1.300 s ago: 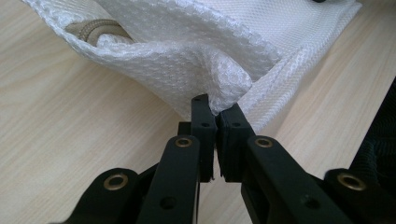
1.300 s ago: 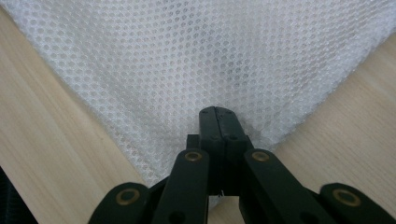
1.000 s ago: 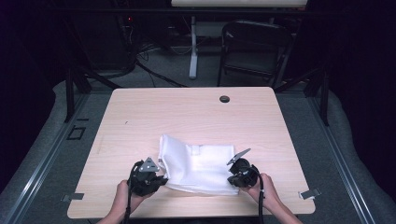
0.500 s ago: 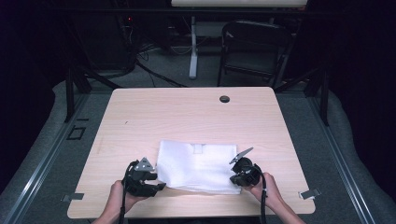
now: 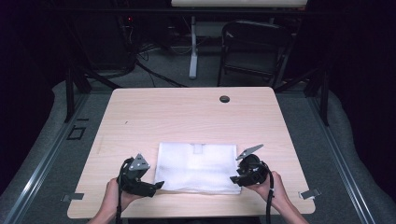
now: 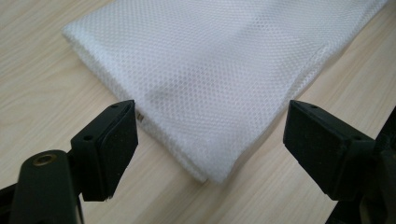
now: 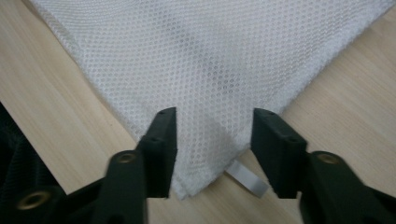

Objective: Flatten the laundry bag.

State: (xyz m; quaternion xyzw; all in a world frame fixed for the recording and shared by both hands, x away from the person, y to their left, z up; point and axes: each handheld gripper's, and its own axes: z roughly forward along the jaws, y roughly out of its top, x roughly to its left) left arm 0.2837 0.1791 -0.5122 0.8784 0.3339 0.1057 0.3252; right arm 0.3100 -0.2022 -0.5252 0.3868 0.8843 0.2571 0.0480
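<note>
- the white mesh cloth [image 5: 198, 167] lies folded flat on the light wooden tabletop [image 5: 168, 116], toward the near edge, at about 6 o'clock from the tabletop's middle.
- the left tongs [image 5: 158, 185] sit at the cloth's near left corner, about 8 o'clock from the cloth's middle, held in the person's left hand [image 5: 114, 196].
- in the left gripper view the left tongs [image 6: 210, 140] stand wide apart, having just been opening; the cloth's corner [image 6: 205, 84] lies between the two black jaws and neither pad touches it.
- the right tongs [image 5: 235, 179] are at the cloth's near right corner, about 4 o'clock from its middle, held in the right hand [image 5: 273, 186].
- in the right gripper view the right tongs [image 7: 214, 135] are partly apart, having just been opening; the cloth's corner [image 7: 205, 70] lies between the jaws, with a gap on each side.
- a small white tag [image 7: 247, 179] sticks out from under that corner, just beside the right-hand jaw.
- a small label patch [image 5: 198, 149] shows on the cloth's far edge, at 12 o'clock.
- a dark round grommet [image 5: 224, 99] sits near the tabletop's far edge, well apart from the cloth.
</note>
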